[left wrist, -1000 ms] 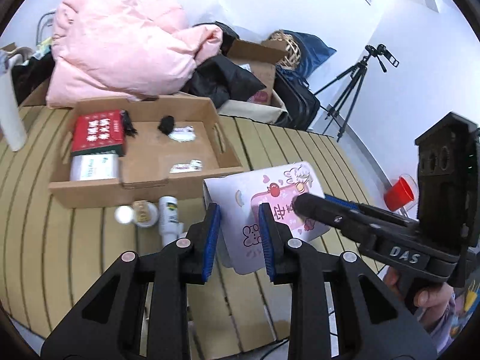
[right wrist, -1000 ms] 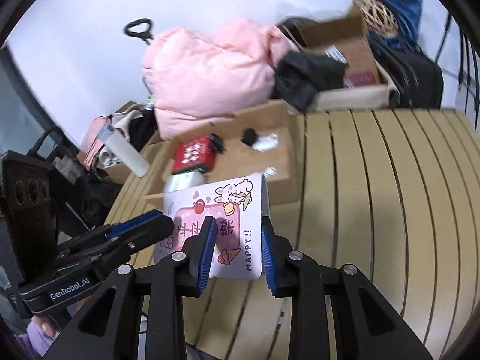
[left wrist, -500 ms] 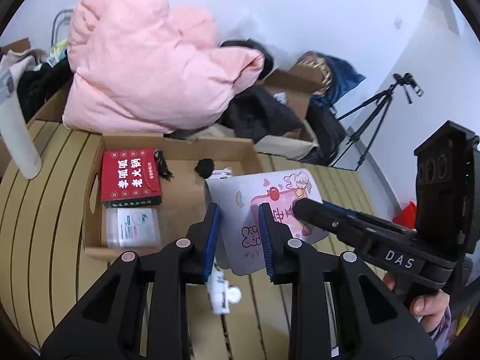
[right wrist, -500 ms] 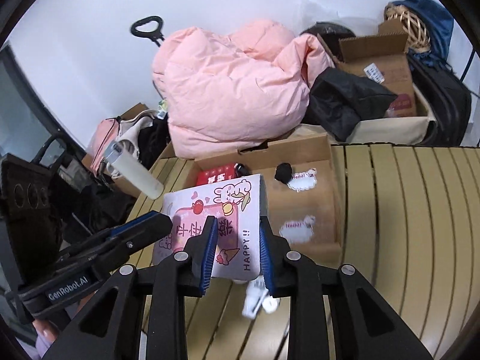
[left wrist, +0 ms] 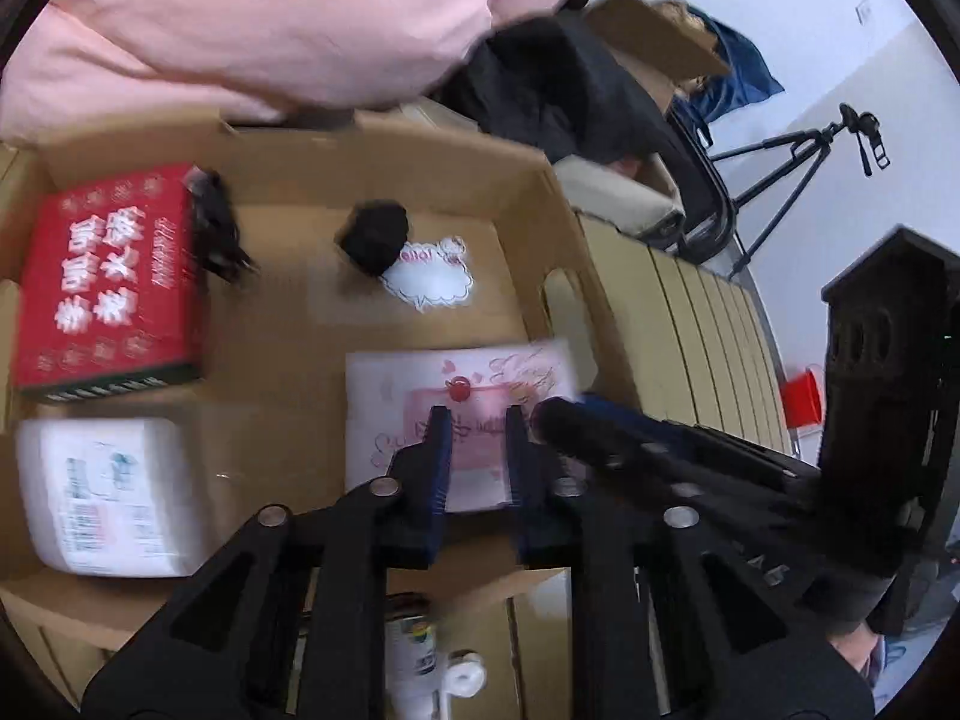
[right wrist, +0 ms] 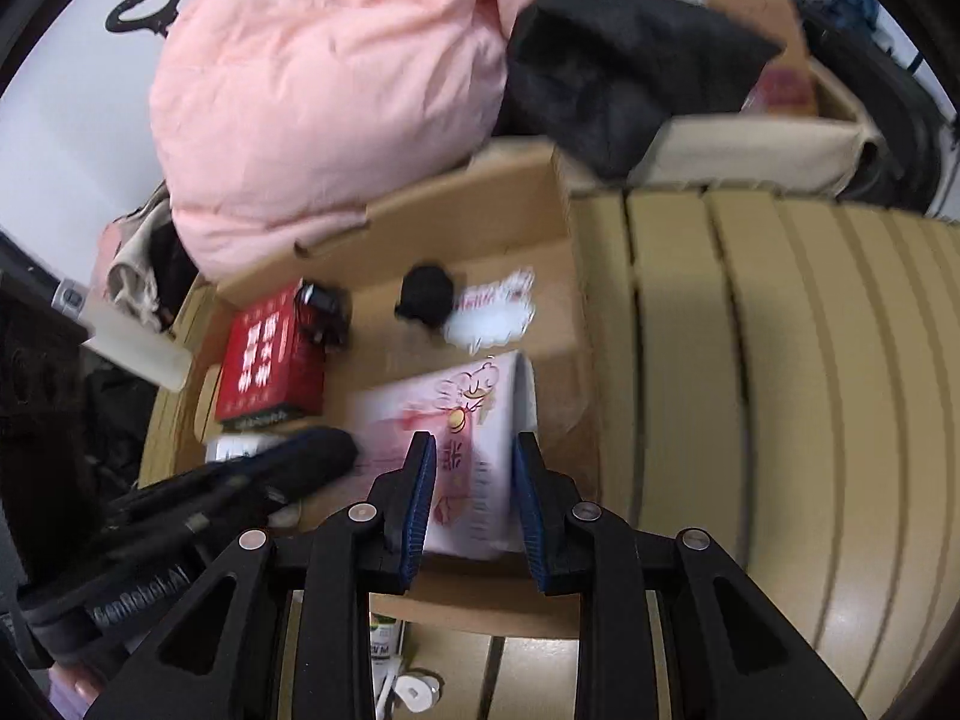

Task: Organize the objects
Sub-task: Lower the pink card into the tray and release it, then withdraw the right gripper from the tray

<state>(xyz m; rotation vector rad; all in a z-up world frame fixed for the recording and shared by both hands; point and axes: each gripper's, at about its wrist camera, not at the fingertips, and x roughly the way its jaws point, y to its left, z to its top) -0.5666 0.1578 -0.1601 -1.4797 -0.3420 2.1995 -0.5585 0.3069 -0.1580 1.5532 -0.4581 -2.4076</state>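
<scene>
A pink-and-white gift bag (left wrist: 420,378) with cartoon print hangs low inside the open cardboard box (left wrist: 420,150), over its right half. My left gripper (left wrist: 474,420) has the bag's near edge between its blue pads, and its jaws are closing on it. My right gripper (left wrist: 552,414) comes in from the right and grips the same edge. In the right wrist view the bag (right wrist: 480,390) sits between the right gripper (right wrist: 471,450) pads, which are shut on it, and the left gripper (right wrist: 336,450) reaches in from the left. The box wall (right wrist: 480,210) stands behind.
The box holds a red carton (left wrist: 108,276), a white packet (left wrist: 108,492), a black lump (left wrist: 375,234) and a cloud-shaped sticker (left wrist: 429,276). Small bottles (left wrist: 411,642) lie on the slatted table (right wrist: 780,360) before the box. A pink duvet (left wrist: 270,18) is piled behind; a tripod (left wrist: 798,162) stands to the right.
Both grippers have carried the gift bag forward and down, from above the table in front of the box to inside it. The box now fills both views.
</scene>
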